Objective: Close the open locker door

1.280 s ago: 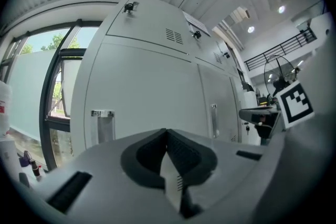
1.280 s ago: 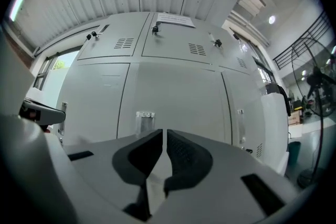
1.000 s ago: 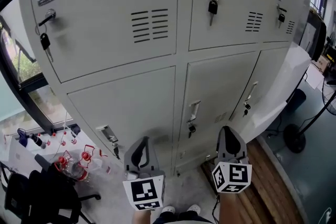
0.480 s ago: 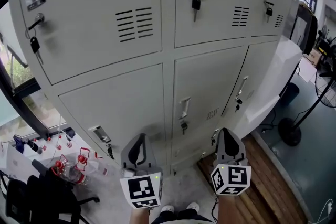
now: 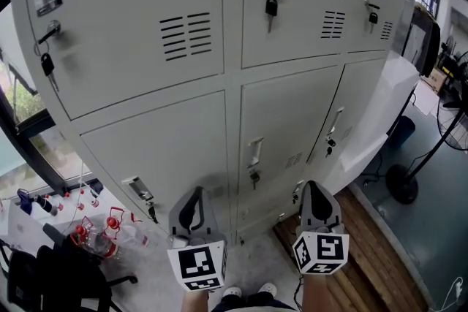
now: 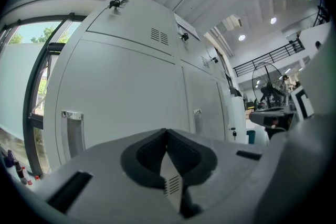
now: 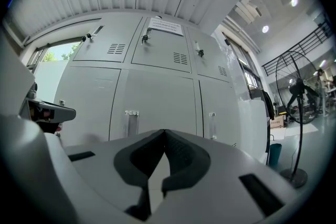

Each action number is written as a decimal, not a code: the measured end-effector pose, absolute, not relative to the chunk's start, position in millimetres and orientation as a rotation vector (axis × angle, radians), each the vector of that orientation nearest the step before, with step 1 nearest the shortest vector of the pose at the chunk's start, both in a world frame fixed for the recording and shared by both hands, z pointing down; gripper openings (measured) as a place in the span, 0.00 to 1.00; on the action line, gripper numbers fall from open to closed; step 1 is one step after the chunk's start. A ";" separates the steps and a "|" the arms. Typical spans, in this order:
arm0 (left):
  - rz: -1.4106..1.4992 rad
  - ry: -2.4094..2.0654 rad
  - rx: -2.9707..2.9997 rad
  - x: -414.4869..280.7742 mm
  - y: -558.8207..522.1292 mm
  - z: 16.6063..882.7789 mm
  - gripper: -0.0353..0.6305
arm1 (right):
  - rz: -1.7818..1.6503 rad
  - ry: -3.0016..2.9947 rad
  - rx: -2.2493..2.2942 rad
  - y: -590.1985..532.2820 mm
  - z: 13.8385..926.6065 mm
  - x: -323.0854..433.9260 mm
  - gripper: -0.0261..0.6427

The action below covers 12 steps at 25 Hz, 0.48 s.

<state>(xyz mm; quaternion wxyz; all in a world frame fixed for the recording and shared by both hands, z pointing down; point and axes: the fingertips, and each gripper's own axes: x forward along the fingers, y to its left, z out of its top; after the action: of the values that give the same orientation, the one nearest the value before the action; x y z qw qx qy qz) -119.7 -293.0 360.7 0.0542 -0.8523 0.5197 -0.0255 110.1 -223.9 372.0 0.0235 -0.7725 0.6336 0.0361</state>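
A bank of grey lockers [image 5: 219, 84] fills the head view, and every door I can see lies flush with its frame. Keys hang in the upper doors' locks [image 5: 270, 5]. The lower doors carry recessed handles [image 5: 254, 153]. My left gripper [image 5: 194, 193] is held low in front of the lower left door, its jaws shut on nothing. My right gripper [image 5: 315, 186] is level in front of the lower middle door [image 5: 281, 128], also shut and empty. In the left gripper view the left gripper [image 6: 167, 131] faces a door handle [image 6: 72, 131]. In the right gripper view the right gripper [image 7: 165, 131] faces the lower doors [image 7: 152, 107].
Bottles with red caps [image 5: 102, 230] and a black chair [image 5: 51, 281] stand on the floor at the left. A white sheet [image 5: 391, 113] leans against the lockers' right end. A standing fan [image 5: 409, 183] and a wooden floor strip [image 5: 365, 259] are at the right.
The lockers have slid a little to the left in the head view. Both grippers keep their places in the picture and stay shut.
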 end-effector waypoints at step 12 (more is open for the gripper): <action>-0.066 1.602 -2.607 -119.2 -292.2 359.8 0.06 | 0.109 1.973 -2.386 -225.4 372.7 108.5 0.07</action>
<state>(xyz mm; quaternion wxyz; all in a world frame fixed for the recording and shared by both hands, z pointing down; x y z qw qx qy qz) -119.2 -292.2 359.8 0.0406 -0.8511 0.5231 -0.0214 108.5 -225.4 372.7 0.0218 -0.7699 0.6369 0.0352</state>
